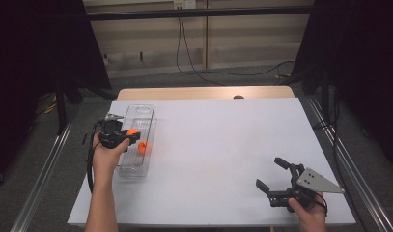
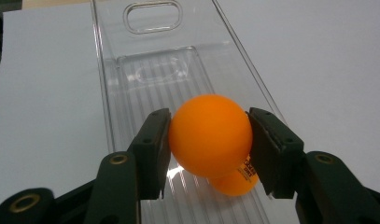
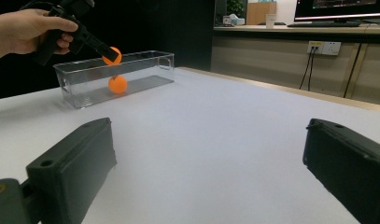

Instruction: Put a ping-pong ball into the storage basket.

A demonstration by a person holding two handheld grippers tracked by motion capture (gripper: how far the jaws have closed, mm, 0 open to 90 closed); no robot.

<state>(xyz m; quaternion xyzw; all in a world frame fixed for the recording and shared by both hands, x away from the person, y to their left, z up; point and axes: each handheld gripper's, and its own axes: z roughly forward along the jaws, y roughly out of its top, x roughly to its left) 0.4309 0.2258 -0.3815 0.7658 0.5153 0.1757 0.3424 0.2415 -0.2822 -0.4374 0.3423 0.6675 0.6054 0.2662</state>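
Observation:
My left gripper (image 1: 132, 134) is shut on an orange ball (image 1: 133, 132) and holds it above the clear plastic bin (image 1: 139, 112) at the table's left. In the left gripper view both pads press the held ball (image 2: 210, 135), and a second orange ball (image 2: 236, 182) lies under it on the ribbed floor of the bin (image 2: 150, 74). That second ball (image 1: 143, 147) rests inside the bin. The right gripper view shows the held ball (image 3: 112, 55) over the resting ball (image 3: 117, 84). My right gripper (image 1: 272, 174) stands open and empty near the front right.
The white table top (image 1: 223, 140) stretches broad and bare between the bin and my right gripper. A wooden strip (image 1: 203, 92) borders its far edge, with cables on the floor behind. Dark curtains hang on both sides.

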